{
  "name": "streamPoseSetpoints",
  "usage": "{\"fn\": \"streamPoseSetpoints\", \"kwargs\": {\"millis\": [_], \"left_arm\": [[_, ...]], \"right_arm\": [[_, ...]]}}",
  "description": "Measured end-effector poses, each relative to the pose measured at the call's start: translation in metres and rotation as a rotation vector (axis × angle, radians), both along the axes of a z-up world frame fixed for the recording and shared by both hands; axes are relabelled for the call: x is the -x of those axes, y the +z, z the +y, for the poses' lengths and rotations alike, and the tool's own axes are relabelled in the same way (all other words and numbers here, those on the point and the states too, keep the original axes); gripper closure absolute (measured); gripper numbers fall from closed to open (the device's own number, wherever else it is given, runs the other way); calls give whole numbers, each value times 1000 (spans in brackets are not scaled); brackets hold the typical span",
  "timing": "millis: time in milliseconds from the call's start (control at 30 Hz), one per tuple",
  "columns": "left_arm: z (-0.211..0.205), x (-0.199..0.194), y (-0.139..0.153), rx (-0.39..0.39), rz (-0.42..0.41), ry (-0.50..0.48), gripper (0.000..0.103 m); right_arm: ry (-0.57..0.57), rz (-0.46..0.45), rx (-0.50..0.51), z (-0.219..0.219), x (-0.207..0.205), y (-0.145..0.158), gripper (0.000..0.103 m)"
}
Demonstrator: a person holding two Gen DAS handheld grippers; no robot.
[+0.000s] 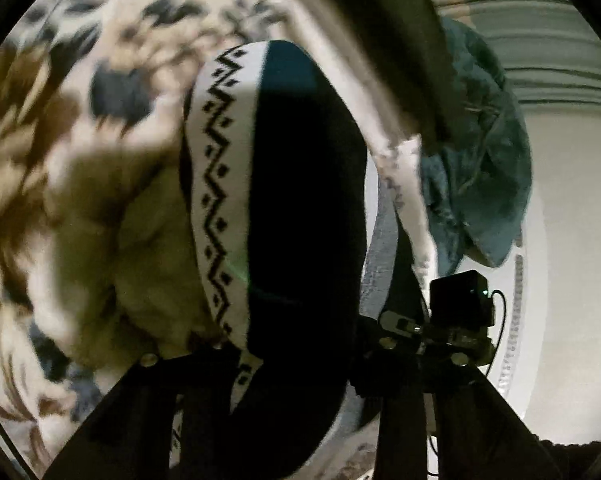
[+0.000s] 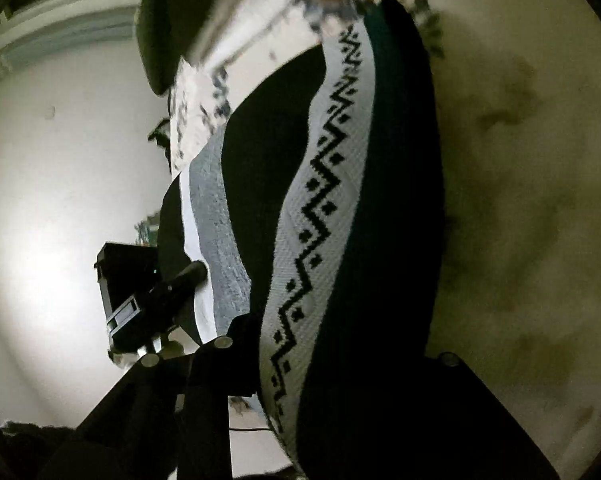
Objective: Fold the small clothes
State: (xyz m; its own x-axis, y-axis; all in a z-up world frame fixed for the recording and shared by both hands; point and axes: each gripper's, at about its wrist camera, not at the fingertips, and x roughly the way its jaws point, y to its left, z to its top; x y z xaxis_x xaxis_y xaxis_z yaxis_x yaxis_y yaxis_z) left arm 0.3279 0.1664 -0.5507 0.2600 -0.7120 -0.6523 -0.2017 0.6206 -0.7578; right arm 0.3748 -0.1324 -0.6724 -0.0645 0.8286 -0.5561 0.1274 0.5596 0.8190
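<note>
Over the floral bedspread (image 1: pixel 60 92), I have the dark garment (image 1: pixel 300 200) lifted, both the left gripper (image 1: pixel 288 368) and right gripper (image 2: pixel 332 360) clamped on its zigzag band (image 2: pixel 320 208); I'd keep tension even and lower it flat.

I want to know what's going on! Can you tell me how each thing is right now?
Dark garment with the white zigzag band: lifted, hanging between both grippers.
Left gripper: shut on the garment.
Right gripper: shut on the garment.
Teal cloth: crumpled in a heap.
Floral bedspread: spread out, blurred.
</note>
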Motion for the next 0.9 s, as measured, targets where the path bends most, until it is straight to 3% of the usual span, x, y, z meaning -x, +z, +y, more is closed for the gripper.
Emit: {"fn": "streamPoseSetpoints", "kwargs": {"millis": [267, 467, 600, 733, 833, 900], "left_arm": [[-14, -94, 107, -28, -115, -90, 74], [-9, -211, 160, -89, -209, -118, 74], [2, -286, 158, -133, -225, -123, 74], [13, -343, 127, -179, -167, -125, 73], [18, -364, 104, -204, -100, -120, 69], [21, -368, 97, -195, -86, -112, 64]], "right_arm": [[-111, -87, 25, -16, -40, 109, 74], [-207, -176, 62, -7, -129, 176, 73], [-259, -211, 77, 7, -196, 186, 73], [-282, -222, 123, 10, -256, 178, 74], [-279, -205, 172, 7, -279, 169, 73], [-281, -191, 181, 30, -292, 163, 71]]}}
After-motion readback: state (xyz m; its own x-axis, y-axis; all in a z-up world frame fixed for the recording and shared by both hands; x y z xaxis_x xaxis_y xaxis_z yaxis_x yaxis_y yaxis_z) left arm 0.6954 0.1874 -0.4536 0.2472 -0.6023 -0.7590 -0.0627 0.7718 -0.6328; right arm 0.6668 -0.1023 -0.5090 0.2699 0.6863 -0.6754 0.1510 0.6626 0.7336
